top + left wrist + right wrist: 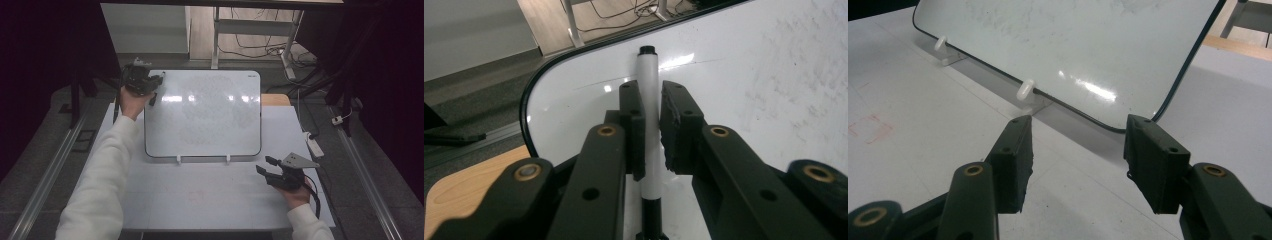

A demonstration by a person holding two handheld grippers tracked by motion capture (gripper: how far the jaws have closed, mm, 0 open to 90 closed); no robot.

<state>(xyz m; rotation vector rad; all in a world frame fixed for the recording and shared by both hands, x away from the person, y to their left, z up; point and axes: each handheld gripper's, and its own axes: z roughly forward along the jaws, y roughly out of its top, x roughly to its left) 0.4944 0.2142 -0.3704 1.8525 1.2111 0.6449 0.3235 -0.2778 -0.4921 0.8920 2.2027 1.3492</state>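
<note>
Nearest the person, on the right of the white table (210, 200), the right gripper (264, 166) rested low with its jaws spread and nothing between them; in the right gripper view (1075, 157) they pointed at the board's near edge. One faint red square mark (868, 129) showed on the tabletop, too pale to read. Beyond it stood one whiteboard (202, 112), propped on two white clips (1025, 90), its surface wiped and smudged, with no legible writing. At the board's far left corner, the left gripper (156, 82) pinched one white marker (649, 120) with a black cap, jaws pressed against its barrel, held over the board. Two white sleeves (102, 175) reached in.
</note>
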